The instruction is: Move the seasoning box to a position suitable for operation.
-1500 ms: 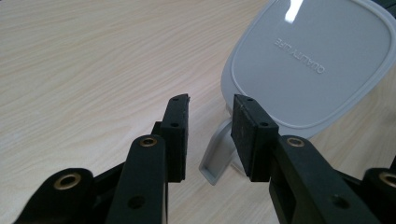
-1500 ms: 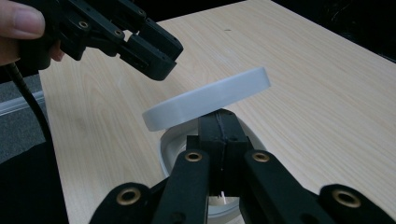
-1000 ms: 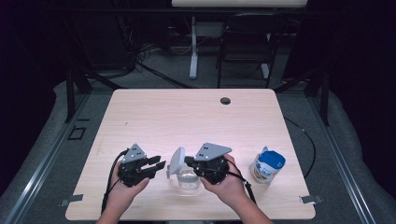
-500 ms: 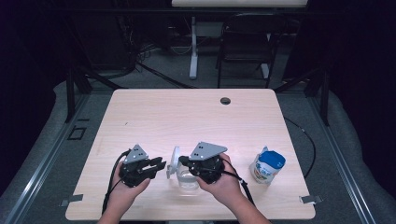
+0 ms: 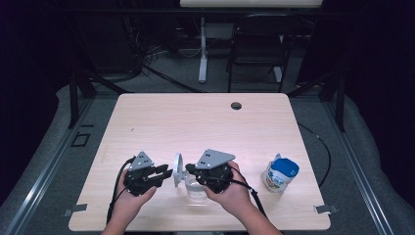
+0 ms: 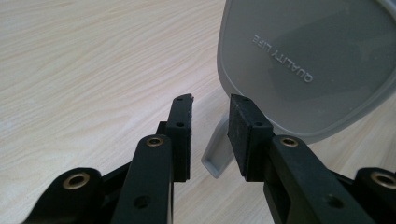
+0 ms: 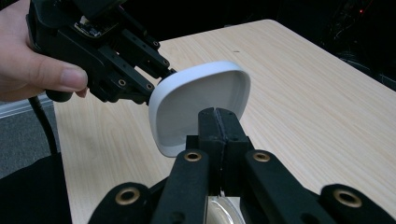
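Observation:
A clear container (image 5: pixel 195 192) stands near the table's front edge, its white hinged lid (image 5: pixel 177 169) swung up on edge. My right gripper (image 5: pixel 189 170) is above the container with its jaws pressed together at the rim (image 7: pixel 224 210), the lid (image 7: pixel 201 102) just beyond the tips (image 7: pixel 217 116). My left gripper (image 5: pixel 167 175) is open to the left of the lid. Its jaws (image 6: pixel 210 107) stand either side of the lid's small grey tab (image 6: pixel 215 156), apart from it. The lid's underside (image 6: pixel 308 70) reads "QUALITY LIFE". The left gripper (image 7: pixel 156 81) shows behind the lid.
A blue and white tub (image 5: pixel 280 175) stands at the front right of the wooden table (image 5: pixel 205 122). A small dark cable hole (image 5: pixel 236 105) is near the far edge. A chair (image 5: pixel 254 49) and a table leg stand on the floor beyond.
My right gripper and the raised lid have shifted a little to the left, closing the gap to my left gripper. The left hand has hardly moved.

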The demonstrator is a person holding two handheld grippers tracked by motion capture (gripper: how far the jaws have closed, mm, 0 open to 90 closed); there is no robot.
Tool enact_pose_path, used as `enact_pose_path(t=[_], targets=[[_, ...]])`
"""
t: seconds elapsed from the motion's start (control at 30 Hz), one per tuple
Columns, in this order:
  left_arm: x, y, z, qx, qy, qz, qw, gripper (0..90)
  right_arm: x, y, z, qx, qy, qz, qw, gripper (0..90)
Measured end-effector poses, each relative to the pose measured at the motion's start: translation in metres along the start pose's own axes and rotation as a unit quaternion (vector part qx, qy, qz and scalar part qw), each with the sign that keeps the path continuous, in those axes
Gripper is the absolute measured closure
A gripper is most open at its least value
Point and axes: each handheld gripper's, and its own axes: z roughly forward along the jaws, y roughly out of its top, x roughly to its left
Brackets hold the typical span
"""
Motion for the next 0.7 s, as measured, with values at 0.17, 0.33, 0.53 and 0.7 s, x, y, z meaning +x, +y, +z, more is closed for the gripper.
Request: enact_pose_path(t=[0.17, 0.33, 0.53, 0.7], targets=[[0.001, -0.002, 0.002, 0.002, -0.001, -0.004, 1.0000, 70.7, 0.000, -0.001, -0.004, -0.001, -0.003, 0.000, 1.0000, 89.7], [0.002, -0.003, 0.003, 0.003, -0.001, -0.006, 1.0000, 69.8, -0.002, -0.004, -0.011, -0.004, -0.010, 0.000, 0.9999, 88.9], [0.004, -0.004, 0.003, -0.003, 0.006, -0.011, 0.9999, 67.6, -0.010, -0.016, -0.019, 0.001, -0.017, 0.014, 0.9997, 87.3], [0.005, -0.004, 0.001, -0.006, 0.010, -0.014, 0.9998, 64.8, -0.013, -0.024, -0.028, -0.001, -0.029, 0.020, 0.9994, 82.5]])
